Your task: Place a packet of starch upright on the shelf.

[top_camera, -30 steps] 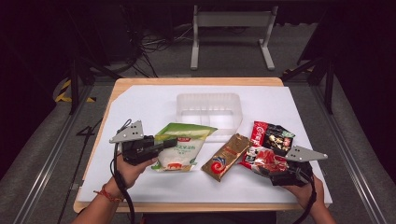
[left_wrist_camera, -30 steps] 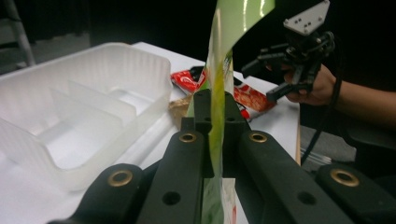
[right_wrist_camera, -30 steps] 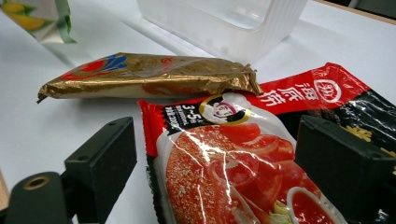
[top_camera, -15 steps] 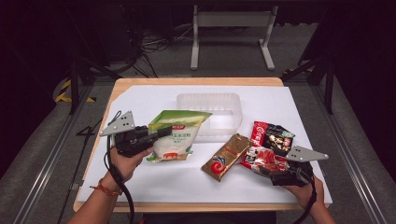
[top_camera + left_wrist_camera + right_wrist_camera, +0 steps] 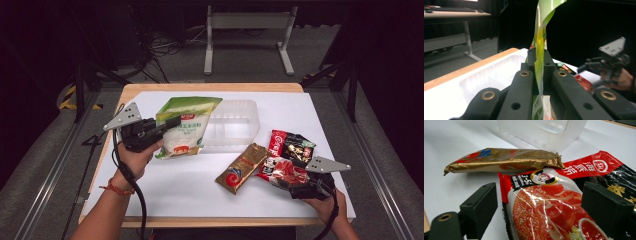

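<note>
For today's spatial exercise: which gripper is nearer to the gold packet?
Right. The right gripper sits just beside the gold packet, over the red packets; the left gripper is lifted away, clamping the green bag.

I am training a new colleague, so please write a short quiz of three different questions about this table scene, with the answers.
1. True or false: the left gripper is shut on the green and white bag.
2. Multiple choice: what lies between the open jaws of the right gripper? A) the gold packet B) the red tomato packet C) the clear plastic tray
3. Short answer: which packet lies on the white sheet between the tray and the near table edge, touched by neither gripper?

Key
1. True; the bag's edge is pinched between the jaws and held off the table.
2. B
3. The gold packet.
</note>
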### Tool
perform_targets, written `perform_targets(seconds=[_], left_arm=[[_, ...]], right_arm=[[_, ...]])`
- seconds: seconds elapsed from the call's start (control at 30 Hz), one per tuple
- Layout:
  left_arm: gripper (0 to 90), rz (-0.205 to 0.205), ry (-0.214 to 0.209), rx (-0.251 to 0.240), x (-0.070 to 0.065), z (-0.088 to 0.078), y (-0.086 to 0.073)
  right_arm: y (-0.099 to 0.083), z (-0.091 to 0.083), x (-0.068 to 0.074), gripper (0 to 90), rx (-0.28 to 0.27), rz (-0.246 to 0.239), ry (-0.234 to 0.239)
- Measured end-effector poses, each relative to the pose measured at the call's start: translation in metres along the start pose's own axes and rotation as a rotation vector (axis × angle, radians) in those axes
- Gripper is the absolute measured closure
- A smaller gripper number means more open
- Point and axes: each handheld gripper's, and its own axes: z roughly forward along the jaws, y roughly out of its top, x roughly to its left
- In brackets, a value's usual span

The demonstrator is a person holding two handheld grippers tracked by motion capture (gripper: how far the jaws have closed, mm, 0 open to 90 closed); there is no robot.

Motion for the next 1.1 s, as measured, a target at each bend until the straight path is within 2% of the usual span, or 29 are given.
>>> perform_targets(seconds=[0.07,0.27,0.37,0.47,0.57,0.6,0.67,0.73,0.83,0.9,1.1], left_arm=[[90.0,0.008,0.026,0.002,0.003,0.005,0.004],[90.0,-0.019,0.067,-0.023,0.015,0.015,0.014],[90.0,-0.049,0.086,-0.023,0.021,0.025,0.017],[90.0,-0.037,0.110,-0.012,0.024,0.032,0.019],[90.0,-0.057,0.123,-0.024,0.030,0.042,0.021],[90.0,-0.050,0.133,-0.021,0.031,0.045,0.022],[90.0,-0.067,0.132,-0.018,0.034,0.053,0.024],[90.0,-0.050,0.157,-0.003,0.036,0.061,0.025],[90.0,-0.062,0.171,0.000,0.041,0.071,0.025],[90.0,-0.085,0.172,-0.003,0.045,0.077,0.025],[90.0,-0.094,0.208,0.023,0.054,0.096,0.023]], right_arm=[[0.000,0.001,0.000,14.4,0.001,-0.005,-0.001],[0.000,0.000,0.001,14.3,0.003,-0.008,0.001],[-0.001,0.000,0.000,14.4,0.001,-0.002,0.001],[0.000,0.000,0.000,14.4,0.000,-0.003,0.000],[0.000,-0.001,0.001,14.4,-0.004,-0.009,-0.002],[0.000,-0.001,0.001,14.4,-0.009,-0.009,-0.002],[0.000,-0.003,0.000,14.3,-0.019,-0.010,-0.006],[0.000,-0.004,0.000,14.0,-0.023,-0.010,-0.016],[0.000,-0.007,-0.001,13.9,-0.035,-0.006,-0.017],[0.000,-0.007,0.000,13.9,-0.034,-0.010,-0.018],[0.000,-0.007,-0.001,13.9,-0.036,-0.008,-0.019]])
